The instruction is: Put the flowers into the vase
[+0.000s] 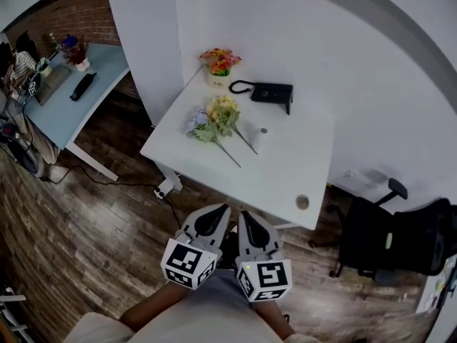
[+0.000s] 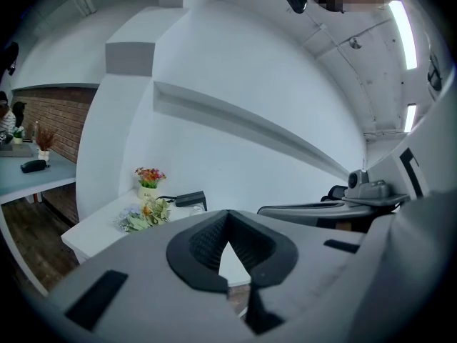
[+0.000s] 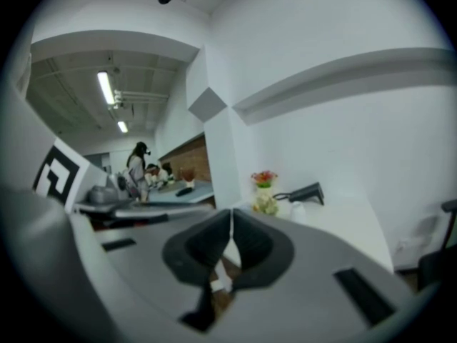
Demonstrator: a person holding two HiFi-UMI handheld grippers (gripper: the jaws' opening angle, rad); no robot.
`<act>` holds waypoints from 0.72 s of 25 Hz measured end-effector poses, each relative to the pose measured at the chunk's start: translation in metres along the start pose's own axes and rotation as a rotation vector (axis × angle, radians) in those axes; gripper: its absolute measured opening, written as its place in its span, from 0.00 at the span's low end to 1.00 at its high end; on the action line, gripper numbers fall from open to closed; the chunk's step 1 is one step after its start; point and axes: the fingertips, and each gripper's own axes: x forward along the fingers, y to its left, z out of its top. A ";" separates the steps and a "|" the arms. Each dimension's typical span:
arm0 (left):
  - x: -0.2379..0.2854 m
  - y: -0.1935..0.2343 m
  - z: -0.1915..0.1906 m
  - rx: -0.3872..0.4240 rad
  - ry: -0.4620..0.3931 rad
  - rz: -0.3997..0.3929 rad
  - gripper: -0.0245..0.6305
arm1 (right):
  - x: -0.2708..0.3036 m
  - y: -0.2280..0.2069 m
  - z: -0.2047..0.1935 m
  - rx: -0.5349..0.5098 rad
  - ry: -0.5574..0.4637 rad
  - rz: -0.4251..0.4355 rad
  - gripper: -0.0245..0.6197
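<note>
A bunch of loose flowers (image 1: 213,122), yellow and pale purple with long stems, lies on the white table (image 1: 300,163). Just right of it stands a small white vase (image 1: 258,137). My left gripper (image 1: 220,209) and right gripper (image 1: 244,214) hang side by side over the wooden floor, short of the table's near edge. Both are shut with nothing between their jaws. The left gripper view shows its shut gripper (image 2: 228,219) with the flowers (image 2: 146,215) far off at the left. In the right gripper view, the shut gripper (image 3: 230,219) points at the flowers (image 3: 266,204) and the vase (image 3: 298,208).
A pot of orange and pink flowers (image 1: 220,64) and a black device with a cord (image 1: 272,91) stand at the table's far edge. A round grommet (image 1: 303,201) sits near the front corner. A black office chair (image 1: 400,236) is at the right, a blue desk (image 1: 68,102) at the left.
</note>
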 end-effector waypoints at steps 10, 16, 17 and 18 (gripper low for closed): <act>0.059 0.029 0.006 -0.014 0.025 0.005 0.07 | 0.055 -0.041 0.012 0.016 0.021 0.004 0.08; 0.107 0.051 0.006 -0.038 0.066 0.018 0.07 | 0.096 -0.073 0.016 0.037 0.051 0.028 0.08; 0.115 0.055 0.007 -0.040 0.070 0.019 0.07 | 0.103 -0.079 0.017 0.039 0.054 0.032 0.08; 0.123 0.058 0.008 -0.041 0.074 0.020 0.07 | 0.110 -0.084 0.019 0.040 0.056 0.037 0.08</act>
